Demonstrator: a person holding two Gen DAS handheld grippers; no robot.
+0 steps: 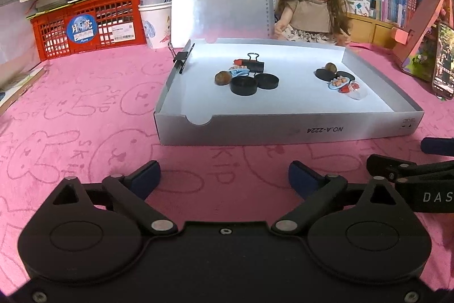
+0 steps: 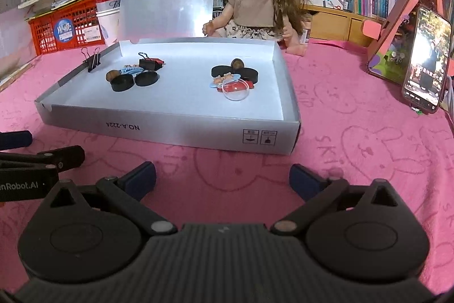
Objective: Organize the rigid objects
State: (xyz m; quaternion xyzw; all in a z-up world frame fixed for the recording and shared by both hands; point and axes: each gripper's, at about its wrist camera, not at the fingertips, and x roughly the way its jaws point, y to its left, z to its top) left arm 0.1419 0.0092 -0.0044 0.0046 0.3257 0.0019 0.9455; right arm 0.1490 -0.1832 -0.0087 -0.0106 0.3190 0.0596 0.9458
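Note:
A shallow grey box [image 1: 283, 129] [image 2: 170, 129] lies open on the pink cloth, its lid standing up behind. Inside are two groups of small things. The left group has two black discs [image 1: 244, 85] [image 2: 122, 83], a nut [image 1: 222, 77], a blue clip and a black binder clip [image 1: 254, 65] [image 2: 149, 64]. The right group has black discs [image 1: 325, 74] [image 2: 249, 75], a nut, small food plates and a clear dome [image 2: 236, 89]. My left gripper [image 1: 224, 175] and right gripper [image 2: 222, 175] are open and empty, in front of the box, side by side.
A binder clip [image 1: 180, 58] grips the box's left wall. A doll [image 1: 312, 7] sits behind the box. A red crate [image 1: 85, 30], a can in a paper cup [image 1: 154, 4], books, and a phone on a stand [image 2: 425, 61] surround the area.

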